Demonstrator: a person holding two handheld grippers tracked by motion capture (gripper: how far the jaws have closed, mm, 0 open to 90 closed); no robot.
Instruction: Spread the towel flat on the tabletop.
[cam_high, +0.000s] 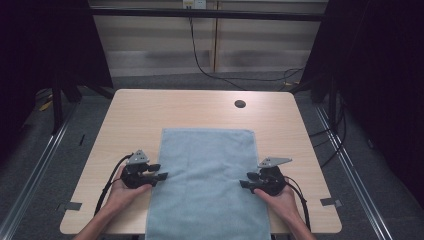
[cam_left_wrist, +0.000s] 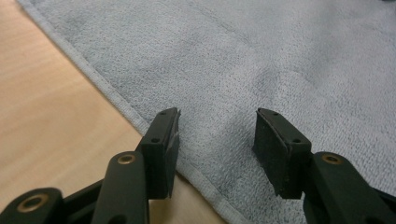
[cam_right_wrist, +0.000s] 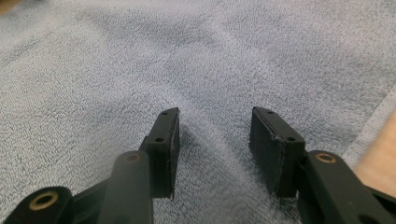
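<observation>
While the table (cam_high: 150, 107) leaves bare wood on both sides, I see the blue terry towel (cam_high: 207, 180) flat at its near middle, overhanging the near edge. My left gripper (cam_high: 161, 171) sits at its hemmed left edge, the right gripper (cam_high: 245, 180) inside the right edge, both spread wide, pinching nothing.

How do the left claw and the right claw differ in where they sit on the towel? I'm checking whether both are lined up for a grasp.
The left claw sits at the towel's left hem, with bare table beside its jaw; the right claw sits at the right edge, further in over the cloth. The left claw points rightward, the right claw leftward, so they face each other. Both are open, with cloth under the gap and nothing pinched.
</observation>
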